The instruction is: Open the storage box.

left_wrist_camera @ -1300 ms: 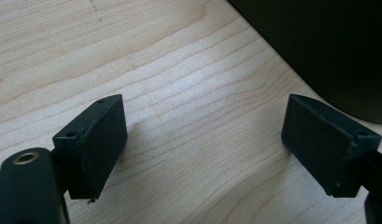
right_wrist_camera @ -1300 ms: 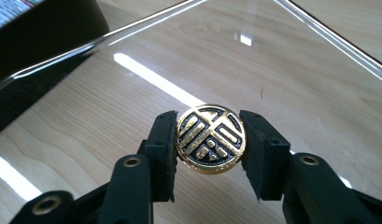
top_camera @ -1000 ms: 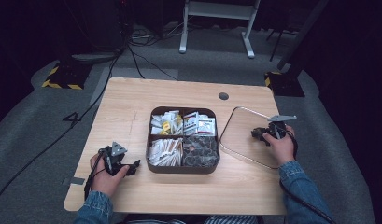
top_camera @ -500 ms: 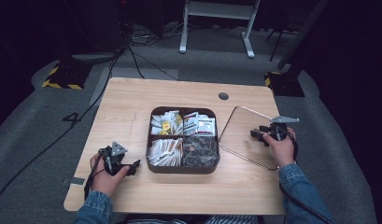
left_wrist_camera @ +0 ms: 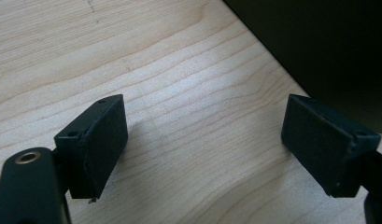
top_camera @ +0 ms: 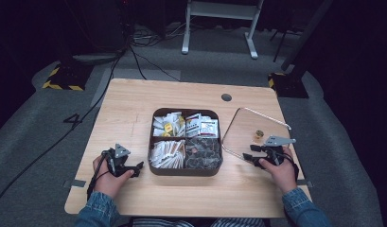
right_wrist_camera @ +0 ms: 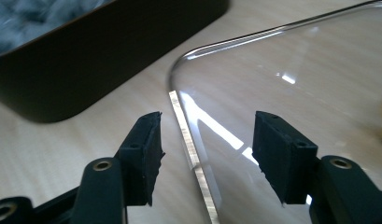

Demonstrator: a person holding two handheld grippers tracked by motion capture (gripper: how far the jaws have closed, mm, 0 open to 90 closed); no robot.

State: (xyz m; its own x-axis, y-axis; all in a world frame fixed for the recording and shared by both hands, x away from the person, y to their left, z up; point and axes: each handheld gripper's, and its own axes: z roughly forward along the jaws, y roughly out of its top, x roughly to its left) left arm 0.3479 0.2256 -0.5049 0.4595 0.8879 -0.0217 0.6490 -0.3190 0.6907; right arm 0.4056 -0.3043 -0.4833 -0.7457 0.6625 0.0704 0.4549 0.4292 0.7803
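A dark brown compartment box (top_camera: pixel 185 171) full of packets sits mid-table. To its right a clear lid (top_camera: pixel 250 130) with a small gold knob (top_camera: pixel 259 134) lies flat on the wood. My right gripper (top_camera: pixel 248 157) is at the lid's near left edge. In the right gripper view its jaws (right_wrist_camera: pixel 207 149) straddle the lid's rim (right_wrist_camera: pixel 188 135). They have just been closing, but the pads stand clear of the rim on both sides. My left gripper (top_camera: pixel 138 166) rests left of the box, open, with bare wood between its jaws (left_wrist_camera: pixel 202 144).
The box's dark wall (left_wrist_camera: pixel 328 46) stands close to the left gripper's right. In the right gripper view the box (right_wrist_camera: pixel 100 60) lies just beyond and left of the lid. A cable hole (top_camera: pixel 226 97) is at the table's far side. The table's near edge is close to both hands.
The right gripper has drawn back from over the lid's knob toward the near side of the lid, and the knob now shows. The left hand has stayed put.
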